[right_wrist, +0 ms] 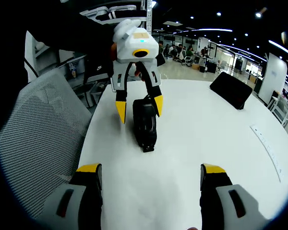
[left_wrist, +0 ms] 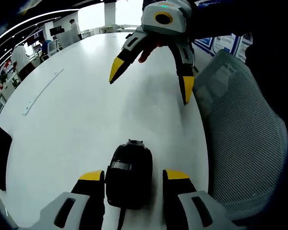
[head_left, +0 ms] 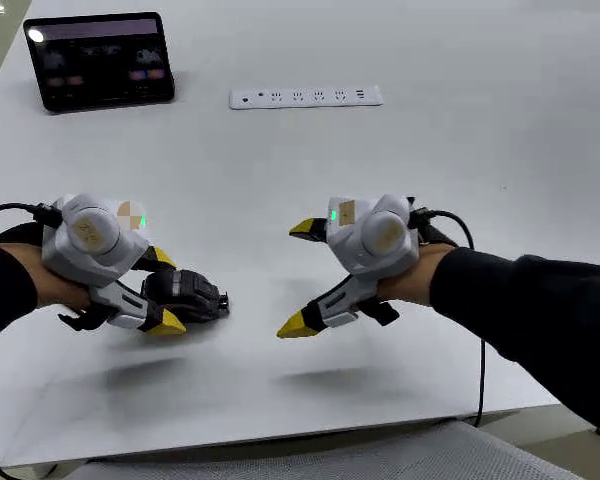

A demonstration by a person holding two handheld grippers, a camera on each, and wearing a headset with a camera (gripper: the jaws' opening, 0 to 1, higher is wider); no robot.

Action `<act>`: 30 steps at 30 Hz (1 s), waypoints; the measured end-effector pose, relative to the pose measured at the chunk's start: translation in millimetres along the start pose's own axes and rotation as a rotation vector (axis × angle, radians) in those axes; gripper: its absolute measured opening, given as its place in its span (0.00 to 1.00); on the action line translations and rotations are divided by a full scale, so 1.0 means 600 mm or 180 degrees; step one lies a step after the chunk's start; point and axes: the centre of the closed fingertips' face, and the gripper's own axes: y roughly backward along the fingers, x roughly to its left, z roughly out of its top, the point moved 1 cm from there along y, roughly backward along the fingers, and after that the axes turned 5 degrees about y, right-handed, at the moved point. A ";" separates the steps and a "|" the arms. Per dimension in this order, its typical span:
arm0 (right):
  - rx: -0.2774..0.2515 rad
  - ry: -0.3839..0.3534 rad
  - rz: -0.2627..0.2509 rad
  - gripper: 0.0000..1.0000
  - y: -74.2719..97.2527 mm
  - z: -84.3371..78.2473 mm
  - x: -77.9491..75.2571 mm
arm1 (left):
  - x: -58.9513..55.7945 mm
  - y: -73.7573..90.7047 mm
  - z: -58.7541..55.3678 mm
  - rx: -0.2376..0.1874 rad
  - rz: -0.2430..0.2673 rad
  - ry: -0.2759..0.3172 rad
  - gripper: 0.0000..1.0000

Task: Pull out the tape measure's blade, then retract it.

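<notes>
Tape measure (right_wrist: 144, 122) lying flat on the white table (head_left: 430, 150), near the edge closest to the person. The left gripper (left_wrist: 134, 174) brackets the black case. Its jaws are parted slightly wider than the case, one yellow tip against the side and a narrow gap at the other, so the case is straddled and not yet clamped. The right gripper (right_wrist: 150, 168) hovers near the table with its jaws spread wide and nothing between them, set apart from the case with bare table between.

The long axis of the case runs from the left gripper straight toward the right gripper. The left gripper view looks along that axis, and the right gripper view meets it head-on. The small projection at the end facing the right gripper is probably the blade's hook, though it is too small to confirm. The left gripper is therefore placed to steady the case, and the right gripper would have to close the gap along this axis to reach the blade.
</notes>
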 end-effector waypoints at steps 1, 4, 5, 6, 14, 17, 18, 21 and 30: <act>0.0005 0.0073 0.0053 0.79 -0.011 0.001 0.003 | 0.004 -0.001 -0.004 0.0035 0.0035 -0.0098 0.42; 0.0017 0.0127 0.0131 0.69 -0.036 0.008 0.007 | 0.013 0.002 -0.004 0.0037 0.0047 -0.0159 0.32; 0.0037 0.0156 0.0134 0.66 -0.043 0.010 0.007 | 0.014 0.002 -0.004 0.0045 0.0047 -0.0136 0.32; 0.0057 0.0203 0.0145 0.63 -0.050 0.011 0.007 | 0.013 0.003 -0.004 0.0048 0.0045 -0.0153 0.32; 0.0049 0.0282 0.0180 0.37 -0.093 0.015 0.009 | 0.011 0.006 -0.007 0.0074 0.0043 -0.0376 0.31; 0.0062 0.0225 0.0188 0.32 -0.101 0.011 0.005 | 0.012 0.005 -0.006 0.0017 0.0061 -0.0316 0.31; 0.0066 0.0208 0.0189 0.30 -0.103 0.010 0.004 | 0.013 0.005 -0.006 0.0000 0.0068 -0.0286 0.31; 0.0110 0.0199 0.0246 0.25 -0.114 0.004 0.006 | 0.013 0.003 -0.005 -0.0047 0.0094 -0.0200 0.31; 0.0150 0.0276 0.0252 0.12 -0.138 0.009 0.009 | 0.013 0.000 -0.004 -0.0048 0.0082 -0.0186 0.31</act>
